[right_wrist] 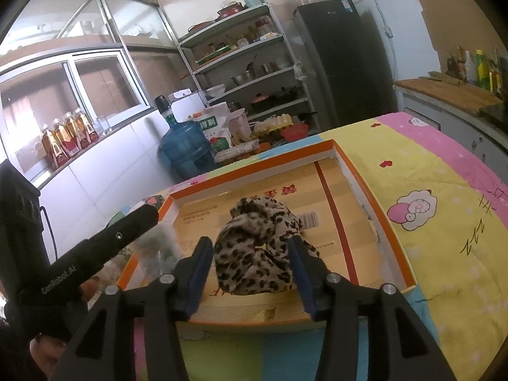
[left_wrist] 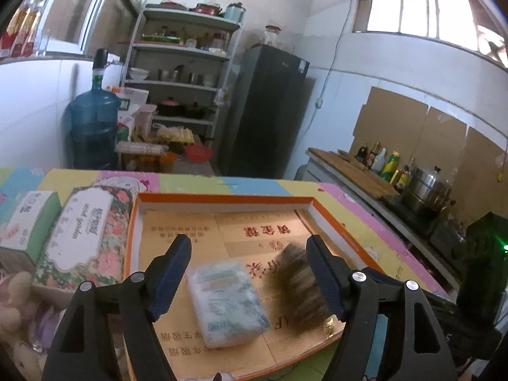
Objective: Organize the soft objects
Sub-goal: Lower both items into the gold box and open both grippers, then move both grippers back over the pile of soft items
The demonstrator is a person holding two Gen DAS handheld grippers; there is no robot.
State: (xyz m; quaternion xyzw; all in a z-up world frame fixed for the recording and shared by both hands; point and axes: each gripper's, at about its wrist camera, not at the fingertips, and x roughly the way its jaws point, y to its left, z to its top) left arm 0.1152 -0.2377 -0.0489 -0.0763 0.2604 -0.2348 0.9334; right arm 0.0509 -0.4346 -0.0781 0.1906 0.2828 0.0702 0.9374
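Observation:
An orange-rimmed cardboard tray [left_wrist: 333, 219] lies on a colourful cartoon cloth. In the left wrist view my left gripper [left_wrist: 249, 260] is open above a pale tissue pack [left_wrist: 227, 301] that lies in the tray; the pack is blurred. A leopard-print cloth [left_wrist: 298, 285] lies to its right in the tray. In the right wrist view my right gripper [right_wrist: 250, 265] is open, its fingers either side of the leopard-print cloth [right_wrist: 260, 247], not gripping it. The tray's rim [right_wrist: 377, 209] shows there too, and the left gripper's body [right_wrist: 104, 247] enters from the left.
Left of the tray lie a floral tissue pack [left_wrist: 85, 238], a green-white tissue box [left_wrist: 30, 219] and a plush toy [left_wrist: 16, 304]. Behind stand a water jug [left_wrist: 93, 123], a shelf rack [left_wrist: 184, 73], a dark fridge [left_wrist: 270, 111] and a counter with a pot [left_wrist: 425, 190].

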